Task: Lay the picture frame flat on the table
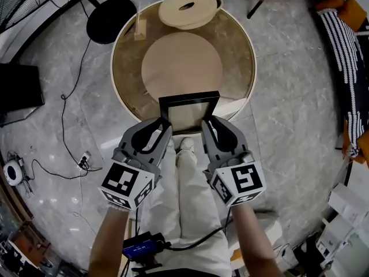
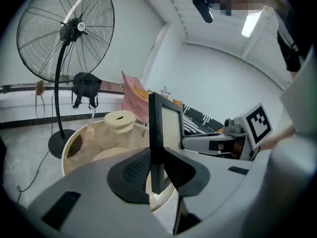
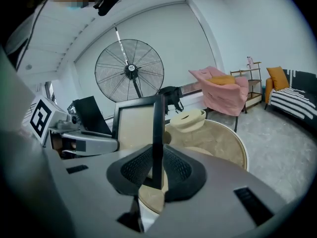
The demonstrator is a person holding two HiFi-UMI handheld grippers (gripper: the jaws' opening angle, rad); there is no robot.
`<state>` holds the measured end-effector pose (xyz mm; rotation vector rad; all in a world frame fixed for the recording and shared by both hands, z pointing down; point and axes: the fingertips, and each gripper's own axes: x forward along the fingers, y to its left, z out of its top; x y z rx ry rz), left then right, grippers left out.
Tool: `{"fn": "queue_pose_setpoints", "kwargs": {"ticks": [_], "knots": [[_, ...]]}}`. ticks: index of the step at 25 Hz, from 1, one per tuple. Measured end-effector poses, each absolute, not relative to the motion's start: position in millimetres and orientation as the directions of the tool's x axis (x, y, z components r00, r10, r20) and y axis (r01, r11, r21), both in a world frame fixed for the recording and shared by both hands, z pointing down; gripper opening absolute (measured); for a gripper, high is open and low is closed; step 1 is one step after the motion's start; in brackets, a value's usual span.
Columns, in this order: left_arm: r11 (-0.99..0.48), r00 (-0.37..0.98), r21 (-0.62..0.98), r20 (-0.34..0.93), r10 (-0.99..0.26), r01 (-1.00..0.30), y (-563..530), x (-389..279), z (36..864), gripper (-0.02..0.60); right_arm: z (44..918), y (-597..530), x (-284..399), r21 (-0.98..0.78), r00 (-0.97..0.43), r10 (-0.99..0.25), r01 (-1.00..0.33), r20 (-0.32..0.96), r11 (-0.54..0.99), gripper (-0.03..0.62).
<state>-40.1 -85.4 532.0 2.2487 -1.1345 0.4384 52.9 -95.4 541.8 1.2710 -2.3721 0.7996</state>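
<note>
A black picture frame (image 1: pixel 188 114) with a pale beige panel stands upright over the near edge of the round glass-topped table (image 1: pixel 128 79). My left gripper (image 1: pixel 163 127) is shut on the frame's left side bar. My right gripper (image 1: pixel 209 126) is shut on the right side bar. In the left gripper view the frame's edge (image 2: pixel 155 128) runs straight up between the dark pads of my left gripper (image 2: pixel 157 170). The right gripper view shows the same on the other side: the bar (image 3: pixel 158 128) is pinched in my right gripper (image 3: pixel 155 171). The frame's bottom edge is hidden behind the grippers.
A round beige mat (image 1: pixel 181 62) lies at the table's middle, and a stack of pale rings (image 1: pixel 188 7) sits at its far edge beside a small wooden piece (image 1: pixel 139 32). A standing fan (image 2: pixel 64 31), a pink chair (image 3: pixel 220 86) and a striped sofa (image 1: pixel 346 45) surround the table. Cables cross the floor at left.
</note>
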Motion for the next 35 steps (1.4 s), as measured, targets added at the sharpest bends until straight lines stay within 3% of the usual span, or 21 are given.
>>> {"fn": "queue_pose_setpoints", "kwargs": {"ticks": [20, 35], "knots": [[-0.352, 0.583, 0.464, 0.637, -0.504, -0.813, -123.8, -41.1, 696.2, 0.095, 697.1, -131.2, 53.3, -0.325, -0.467, -0.573, -0.883, 0.673, 0.338, 0.084], [-0.282, 0.595, 0.525, 0.678, -0.431, -0.803, -148.6, -28.4, 755.0, 0.098, 747.5, -151.2, 66.7, -0.351, -0.42, -0.549, -0.907, 0.723, 0.233, 0.084]]}}
